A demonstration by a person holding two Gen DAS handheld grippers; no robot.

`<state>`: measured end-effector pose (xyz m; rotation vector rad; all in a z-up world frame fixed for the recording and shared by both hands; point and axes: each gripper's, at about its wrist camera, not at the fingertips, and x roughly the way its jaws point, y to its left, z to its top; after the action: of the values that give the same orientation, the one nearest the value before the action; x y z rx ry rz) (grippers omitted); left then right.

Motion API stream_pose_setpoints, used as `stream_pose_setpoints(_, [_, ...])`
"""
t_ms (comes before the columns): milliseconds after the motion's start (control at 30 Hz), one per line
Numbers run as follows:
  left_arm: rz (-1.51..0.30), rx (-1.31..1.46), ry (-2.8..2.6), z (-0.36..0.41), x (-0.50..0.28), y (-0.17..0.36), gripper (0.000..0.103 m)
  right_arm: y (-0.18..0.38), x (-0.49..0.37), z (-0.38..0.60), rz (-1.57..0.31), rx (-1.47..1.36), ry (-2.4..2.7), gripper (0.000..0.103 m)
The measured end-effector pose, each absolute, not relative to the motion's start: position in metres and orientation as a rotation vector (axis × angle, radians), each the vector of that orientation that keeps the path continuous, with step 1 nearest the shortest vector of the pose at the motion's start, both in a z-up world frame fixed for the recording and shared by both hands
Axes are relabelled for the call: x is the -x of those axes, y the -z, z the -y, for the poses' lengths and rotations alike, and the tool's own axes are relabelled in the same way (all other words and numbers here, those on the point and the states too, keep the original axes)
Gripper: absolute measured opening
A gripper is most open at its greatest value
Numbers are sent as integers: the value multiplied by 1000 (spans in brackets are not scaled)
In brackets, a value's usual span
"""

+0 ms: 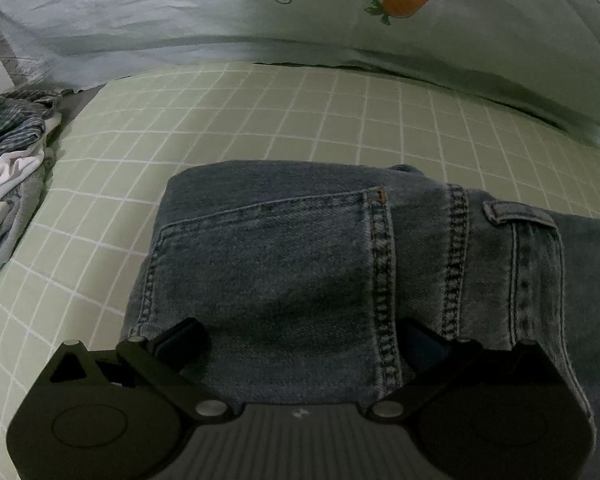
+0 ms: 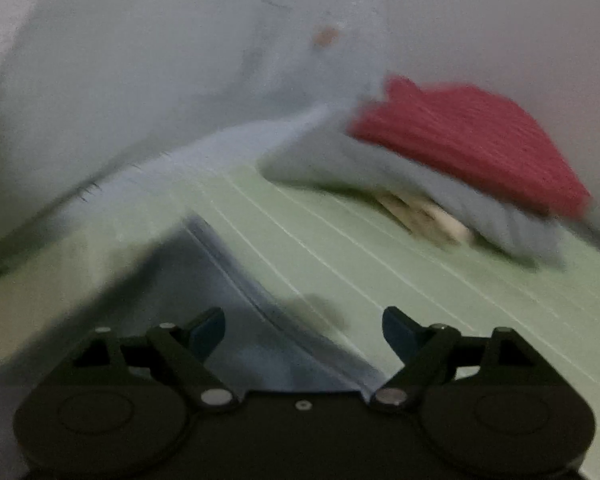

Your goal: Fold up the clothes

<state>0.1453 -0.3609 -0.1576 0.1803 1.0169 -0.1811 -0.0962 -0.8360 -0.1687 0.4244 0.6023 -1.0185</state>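
bedsheet (image 1: 260, 120) is green checked, my right view's all blur. jeans (image 1: 300, 260) lie folded on it, long axis running off frame right. left gripper (image 1: 300, 344) wide over the denim, right gripper (image 2: 304, 330) wide, holding nothing.

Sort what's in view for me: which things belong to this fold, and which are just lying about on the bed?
In the job:
- jeans, folded on the checked sheet
- left gripper, over the jeans
- right gripper, jaws apart

Lying about:
- crumpled striped clothes
- carrot-print pillow
- red garment on a grey one
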Motion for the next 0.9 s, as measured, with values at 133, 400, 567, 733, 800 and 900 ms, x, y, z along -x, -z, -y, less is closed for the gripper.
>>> stream_pose_setpoints(133, [-1025,-177,179,360,-146,157,103,184,135,835,-585,-609,1000,85])
stream_pose_setpoints(400, [-1046,-169,174,359,-147,156,103,189,149,837,-470,-708,994,21])
stream_pose_setpoints(567, [-1068,-165,176,358,-150,155,103,186,161,829,-442,-756,1041,20])
stream_pose_setpoints(733, [-1057,-160,164,359,-148,156,103,186,151,827,-458,-717,1025,50])
stream_pose_setpoints(800, [-1057,-159,161,359,-148,156,103,186,146,829,-464,-706,1012,48])
stream_pose_setpoints(900, [-1069,-159,164,359,-151,155,103,182,143,833,-475,-730,1007,17])
